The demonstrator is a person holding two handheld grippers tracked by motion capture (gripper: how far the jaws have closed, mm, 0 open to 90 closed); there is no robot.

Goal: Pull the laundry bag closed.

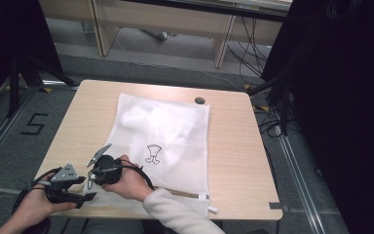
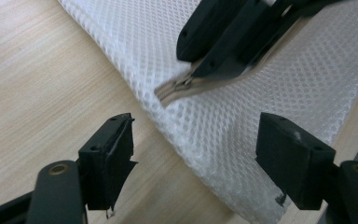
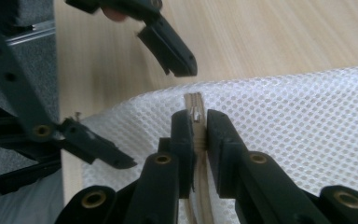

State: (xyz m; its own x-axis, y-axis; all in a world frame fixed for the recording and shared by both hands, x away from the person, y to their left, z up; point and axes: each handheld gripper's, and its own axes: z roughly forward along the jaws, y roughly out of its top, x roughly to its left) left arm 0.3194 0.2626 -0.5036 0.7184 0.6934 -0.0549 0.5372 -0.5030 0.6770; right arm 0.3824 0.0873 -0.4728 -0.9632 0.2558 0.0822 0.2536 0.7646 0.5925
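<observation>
white mesh laundry bag (image 1: pixel 163 146) flat on table (image 1: pixel 233 146), zipper tape (image 3: pixel 196 154) along its near edge. right gripper (image 3: pixel 196 122) pinched tight on the zipper pull (image 3: pixel 196 112) at the tape's near-left end. left gripper (image 2: pixel 193 154) gapes wide, empty, straddling the bag's corner just beside it. tape's long axis runs away rightward; likely pull goes that way, left gripper nearest to pin the corner.

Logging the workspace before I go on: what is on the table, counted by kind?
White mesh laundry bag with beige zipper: 1
Black two-jaw tool: 2, left and right
Light wooden table: 1
Total: 4
</observation>
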